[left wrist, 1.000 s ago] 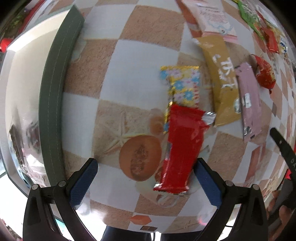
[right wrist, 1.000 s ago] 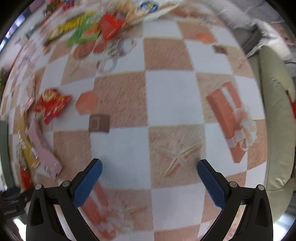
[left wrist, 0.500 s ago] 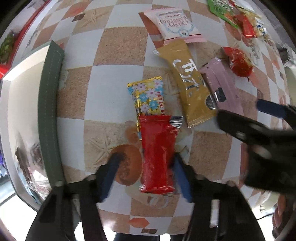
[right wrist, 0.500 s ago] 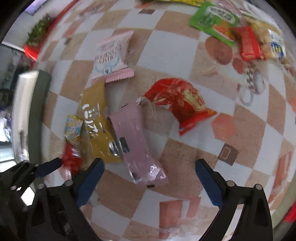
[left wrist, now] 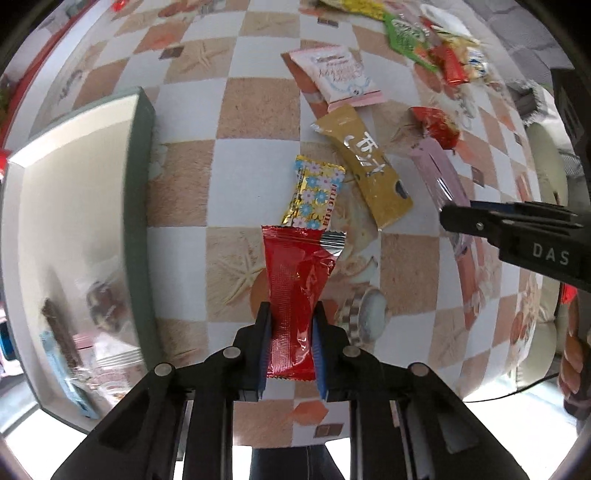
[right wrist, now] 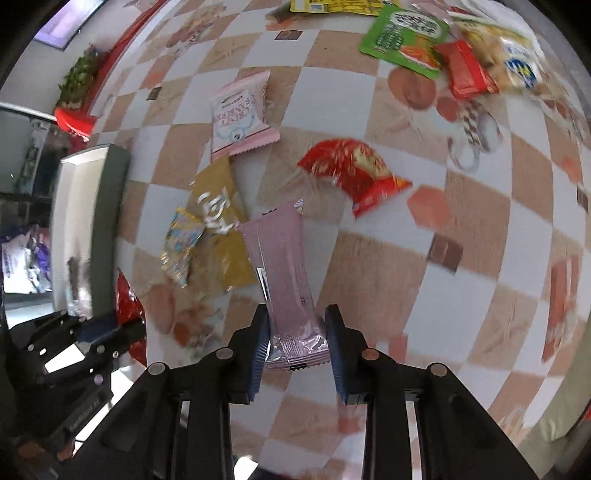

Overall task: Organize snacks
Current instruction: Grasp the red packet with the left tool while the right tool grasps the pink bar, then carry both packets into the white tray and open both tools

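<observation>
While the left gripper (left wrist: 291, 345) is clamped on a glossy red foil snack packet (left wrist: 297, 295) beside the green-rimmed white box (left wrist: 142, 192), the right gripper (right wrist: 297, 352) pinches a long pale-pink wrapper (right wrist: 282, 266) over the checkered tablecloth (right wrist: 388, 280).

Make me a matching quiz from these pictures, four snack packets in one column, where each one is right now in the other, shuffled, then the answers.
Column one:
1. red packet
2. pink bar packet
3. gold packet
4. green packet

Column two:
A. flat on the checked cloth, beside the flowered packet
B. clamped in the left gripper
C. far end of the cloth, beside a small red pack
D. clamped in the right gripper

Pairs: 1-B, 2-D, 3-A, 4-C
</observation>
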`<state>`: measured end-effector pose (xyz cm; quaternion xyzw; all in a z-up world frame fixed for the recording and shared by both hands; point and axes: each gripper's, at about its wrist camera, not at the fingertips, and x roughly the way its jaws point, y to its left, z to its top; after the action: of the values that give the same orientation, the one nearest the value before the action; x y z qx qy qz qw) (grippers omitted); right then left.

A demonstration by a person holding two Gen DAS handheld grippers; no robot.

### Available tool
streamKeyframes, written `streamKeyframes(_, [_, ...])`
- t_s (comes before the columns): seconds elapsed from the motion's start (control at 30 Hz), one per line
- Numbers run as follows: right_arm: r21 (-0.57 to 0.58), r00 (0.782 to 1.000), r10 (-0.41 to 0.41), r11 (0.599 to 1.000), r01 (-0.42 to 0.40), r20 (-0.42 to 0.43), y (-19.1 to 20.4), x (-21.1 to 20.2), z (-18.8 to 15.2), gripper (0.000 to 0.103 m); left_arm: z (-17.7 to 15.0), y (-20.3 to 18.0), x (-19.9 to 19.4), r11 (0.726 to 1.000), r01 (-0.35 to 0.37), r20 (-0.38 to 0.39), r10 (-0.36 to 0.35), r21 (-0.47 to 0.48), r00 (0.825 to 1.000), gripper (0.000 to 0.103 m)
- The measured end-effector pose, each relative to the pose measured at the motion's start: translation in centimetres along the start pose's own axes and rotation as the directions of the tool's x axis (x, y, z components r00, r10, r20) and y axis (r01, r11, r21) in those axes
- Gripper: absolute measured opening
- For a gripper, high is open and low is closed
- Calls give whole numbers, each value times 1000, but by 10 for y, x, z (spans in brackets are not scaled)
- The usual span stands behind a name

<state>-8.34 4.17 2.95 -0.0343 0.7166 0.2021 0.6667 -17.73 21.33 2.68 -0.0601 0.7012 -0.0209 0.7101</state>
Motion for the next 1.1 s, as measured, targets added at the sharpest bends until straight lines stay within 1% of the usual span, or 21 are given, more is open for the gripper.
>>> streamKeyframes(0.1, [39, 1000, 23, 999, -23, -6, 1, -4, -11, 32, -14, 13, -15, 1000, -6, 17, 6, 14, 1000, 22])
streamKeyframes(0.2, [57, 999, 47, 997, -46, -9, 10, -8, -14, 32, -22, 19, -27, 1000, -18, 33, 18, 3, 999, 22])
streamKeyframes(0.23, [55, 999, 51, 997, -50, -10, 12, -12, -7, 32, -21, 16, -33, 1000, -24, 39, 24, -4, 999, 22])
streamKeyframes(0.27, [51, 999, 53, 997, -53, -8, 18, -14, -7, 32, -22, 21, -38, 1000, -29, 49, 30, -12, 998, 22])
streamKeyframes(0.37, [14, 998, 65, 998, -65, -2, 43, -18, 9, 32, -18, 32, -58, 998, -43, 77, 46, -36, 996, 22])
streamKeyframes(0.4, [-2, 998, 70, 998, -70, 0, 49, -20, 12, 32, -19, 38, -64, 998, -51, 90, 55, -46, 994, 22])
streamKeyframes(0.47, [-32, 997, 78, 996, -77, 1, 69, -21, 20, 32, -6, 61, -72, 996, -65, 106, 71, -61, 992, 22])
streamKeyframes(0.5, [-51, 997, 82, 995, -82, 1, 80, -21, 25, 32, -8, 68, -77, 994, -78, 116, 86, -73, 990, 22])
streamKeyframes(0.53, [-65, 996, 85, 994, -85, 1, 90, -21, 29, 32, -1, 72, -74, 993, -85, 121, 95, -82, 988, 22])
streamKeyframes(0.63, [-112, 995, 99, 989, -99, -6, 122, -18, 41, 32, 4, 90, -74, 988, -99, 134, 116, -122, 984, 22])
streamKeyframes(0.7, [-147, 994, 104, 984, -105, -15, 145, -13, 48, 32, 3, 109, -78, 982, -105, 138, 126, -154, 982, 22])
streamKeyframes(0.9, [-228, 992, 118, 966, -126, -48, 197, 0, 61, 32, 0, 147, -76, 965, -127, 138, 162, -230, 977, 22])
streamKeyframes(0.97, [-247, 991, 121, 960, -131, -59, 212, 7, 65, 32, -2, 158, -74, 959, -132, 132, 169, -250, 977, 22])
streamKeyframes(1.1, [-270, 989, 117, 953, -136, -86, 232, 18, 69, 32, -8, 182, -68, 945, -140, 110, 179, -294, 978, 22])
